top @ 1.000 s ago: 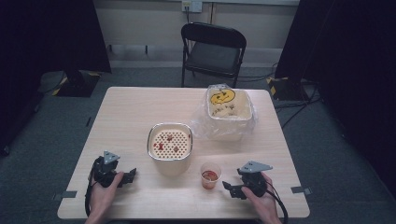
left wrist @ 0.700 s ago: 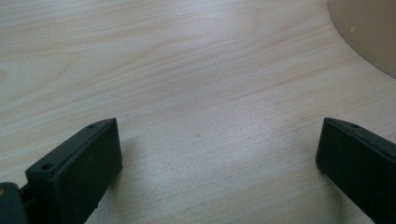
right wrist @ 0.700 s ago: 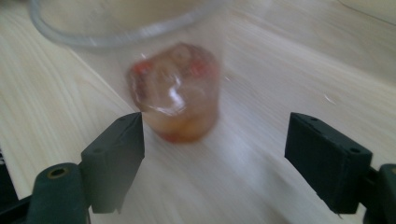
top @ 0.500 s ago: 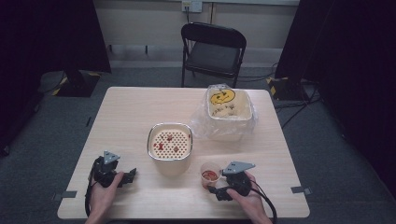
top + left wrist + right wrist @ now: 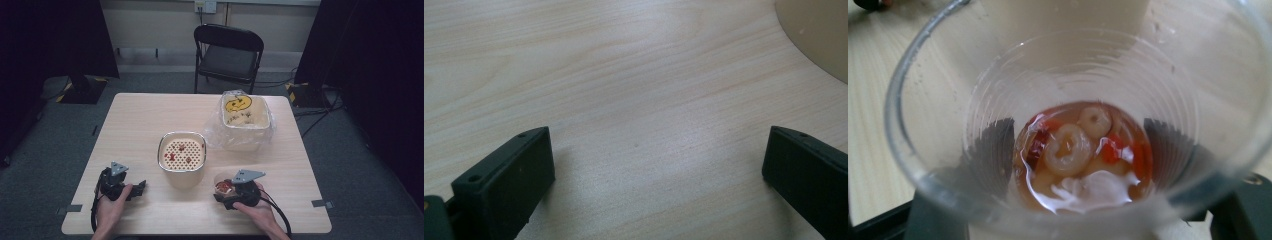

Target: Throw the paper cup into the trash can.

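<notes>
At 7 o'clock on the table (image 5: 150, 115), the left gripper (image 5: 131, 189) rests with jaws spread wide over bare wood, as before. Just right of centre sits the strainer pot (image 5: 182, 152). At 5 o'clock the right gripper (image 5: 223, 192) has slid left to bracket the cup (image 5: 1073, 125); whether it squeezes, I cannot tell. A lift likely follows.
</notes>
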Tool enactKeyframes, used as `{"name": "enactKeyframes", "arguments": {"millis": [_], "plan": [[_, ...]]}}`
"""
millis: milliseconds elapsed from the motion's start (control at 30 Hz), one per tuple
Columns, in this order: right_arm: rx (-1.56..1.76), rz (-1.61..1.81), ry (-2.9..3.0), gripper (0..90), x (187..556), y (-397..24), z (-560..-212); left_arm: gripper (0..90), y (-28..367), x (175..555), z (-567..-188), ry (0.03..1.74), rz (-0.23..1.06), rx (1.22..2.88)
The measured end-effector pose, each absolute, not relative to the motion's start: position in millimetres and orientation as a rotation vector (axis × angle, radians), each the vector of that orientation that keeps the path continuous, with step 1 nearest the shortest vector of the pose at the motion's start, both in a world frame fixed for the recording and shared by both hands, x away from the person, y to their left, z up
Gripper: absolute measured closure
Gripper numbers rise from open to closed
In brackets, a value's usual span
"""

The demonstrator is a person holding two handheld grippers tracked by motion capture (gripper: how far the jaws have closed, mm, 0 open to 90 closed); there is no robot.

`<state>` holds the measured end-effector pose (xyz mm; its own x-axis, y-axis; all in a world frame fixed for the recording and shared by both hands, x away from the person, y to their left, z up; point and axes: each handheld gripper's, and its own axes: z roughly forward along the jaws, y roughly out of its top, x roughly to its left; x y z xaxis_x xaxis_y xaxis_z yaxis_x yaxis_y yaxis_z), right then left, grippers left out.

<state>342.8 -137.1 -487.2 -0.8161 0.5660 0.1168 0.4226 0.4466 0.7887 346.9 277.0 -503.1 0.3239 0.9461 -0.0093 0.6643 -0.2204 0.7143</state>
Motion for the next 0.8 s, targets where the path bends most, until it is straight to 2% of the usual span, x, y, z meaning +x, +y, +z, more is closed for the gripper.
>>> {"name": "enactKeyframes", "arguments": {"millis": [200, 333, 567, 800], "plan": [[0.860, 1.310, 2.515, 40.5, 344, -137, -486, 0.0, 277, 347, -503, 1.414, 0.585, 1.972], [0.878, 1.315, 2.513, 42.8, 344, -140, -483, 0.0, 277, 347, -503, 1.410, 0.589, 1.977], [0.900, 1.325, 2.496, 42.4, 344, -140, -470, 0.0, 277, 347, -503, 1.413, 0.587, 1.973], [0.857, 1.296, 2.447, 42.9, 345, -139, -436, 0.0, 277, 347, -503, 1.413, 0.586, 1.973]]}}
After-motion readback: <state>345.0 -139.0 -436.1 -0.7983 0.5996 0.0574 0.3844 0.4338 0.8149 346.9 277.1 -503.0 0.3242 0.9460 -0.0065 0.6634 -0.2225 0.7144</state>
